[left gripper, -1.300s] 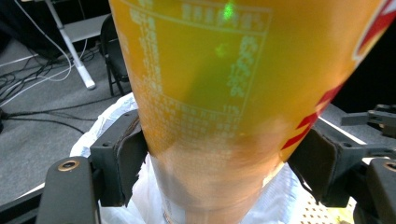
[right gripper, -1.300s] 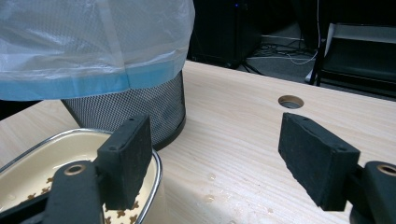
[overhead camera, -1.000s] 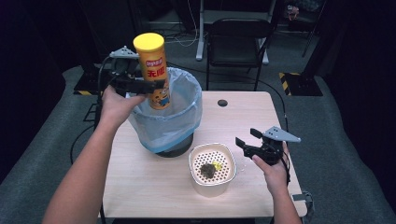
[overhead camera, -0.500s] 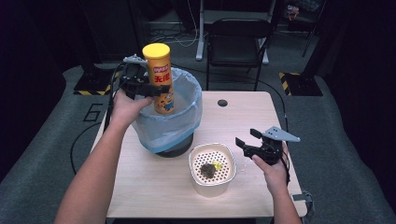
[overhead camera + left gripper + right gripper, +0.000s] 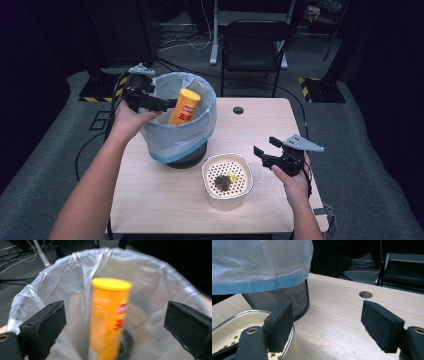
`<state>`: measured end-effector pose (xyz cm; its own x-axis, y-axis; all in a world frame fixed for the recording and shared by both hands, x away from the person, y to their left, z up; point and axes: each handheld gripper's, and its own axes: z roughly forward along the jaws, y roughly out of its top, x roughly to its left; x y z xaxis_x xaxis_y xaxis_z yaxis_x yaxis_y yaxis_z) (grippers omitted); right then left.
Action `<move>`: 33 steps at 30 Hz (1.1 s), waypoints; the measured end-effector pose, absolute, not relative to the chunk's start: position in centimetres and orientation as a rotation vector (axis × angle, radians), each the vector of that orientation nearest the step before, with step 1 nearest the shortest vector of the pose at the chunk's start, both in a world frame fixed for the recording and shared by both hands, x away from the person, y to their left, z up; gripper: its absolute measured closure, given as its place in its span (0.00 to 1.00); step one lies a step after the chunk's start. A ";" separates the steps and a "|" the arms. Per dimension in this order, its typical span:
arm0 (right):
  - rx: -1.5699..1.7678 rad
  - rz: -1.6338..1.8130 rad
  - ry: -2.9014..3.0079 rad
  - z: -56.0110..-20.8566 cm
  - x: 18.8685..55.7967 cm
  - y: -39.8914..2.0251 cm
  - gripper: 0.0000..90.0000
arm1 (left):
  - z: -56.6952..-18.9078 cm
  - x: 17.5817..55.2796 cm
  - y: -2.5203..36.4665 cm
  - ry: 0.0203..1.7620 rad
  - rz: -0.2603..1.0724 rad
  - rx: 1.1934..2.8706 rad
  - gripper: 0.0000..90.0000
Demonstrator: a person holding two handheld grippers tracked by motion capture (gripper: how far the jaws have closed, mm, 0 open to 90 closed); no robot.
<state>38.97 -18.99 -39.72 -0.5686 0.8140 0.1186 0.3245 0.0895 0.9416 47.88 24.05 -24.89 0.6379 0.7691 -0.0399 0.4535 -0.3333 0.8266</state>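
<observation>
Dropping: tall yellow chip can point(image 5: 184, 106) stands in the mesh bin with the blue-white plastic liner point(image 5: 197, 135), at the table's ten o'clock.
Left gripper point(image 5: 161, 103): jaws just sprang wide, nothing held.
Right gripper point(image 5: 266, 150): half open, empty.

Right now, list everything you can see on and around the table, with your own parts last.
chip can: one, yellow-orange, leaning inside the bin, free of the jaws
waste bin: one, dark mesh, on the table's left half
bin liner: one, pale blue, folded over the bin's rim
strainer dish: one, cream, near edge, dark scraps inside
table: one, light wood
chair: one, black, behind the table
left hand-held gripper: one, black, at the bin's rim, jaws just opened
right hand-held gripper: one, black, open, beside the dish
</observation>
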 end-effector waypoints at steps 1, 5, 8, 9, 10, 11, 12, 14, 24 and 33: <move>1.114 1.488 1.933 -39.7 39.0 -19.0 0.28 | -24.9 47.9 24.1 0.958 0.456 1.984 0.06; 1.108 1.477 1.933 -39.7 38.9 -19.0 0.28 | -24.4 45.3 25.0 0.903 0.454 2.005 0.08; 1.106 1.485 1.927 -39.6 38.7 -18.9 0.28 | -24.4 43.6 26.0 0.891 0.414 1.981 0.09; 1.105 1.483 1.931 -39.5 38.7 -18.9 0.28 | -24.5 43.1 26.5 0.878 0.416 1.979 0.10; 1.105 1.486 1.928 -39.5 38.7 -18.9 0.28 | -24.6 42.4 26.9 0.869 0.412 1.973 0.10; 1.096 1.483 1.929 -39.5 38.7 -18.8 0.28 | -24.8 41.8 27.5 0.864 0.409 1.964 0.10; 1.101 1.483 1.935 -39.4 38.6 -18.8 0.28 | -24.9 41.3 28.0 0.870 0.409 1.956 0.11; 1.099 1.481 1.935 -39.5 38.7 -18.8 0.28 | -25.3 40.5 28.7 0.878 0.406 1.944 0.14; 1.100 1.474 1.950 -39.8 38.9 -18.6 0.28 | -28.1 37.8 31.1 0.866 0.400 1.922 0.18; 1.118 1.469 1.953 -39.9 38.8 -18.8 0.28 | -32.5 36.7 31.7 0.921 0.457 1.888 0.20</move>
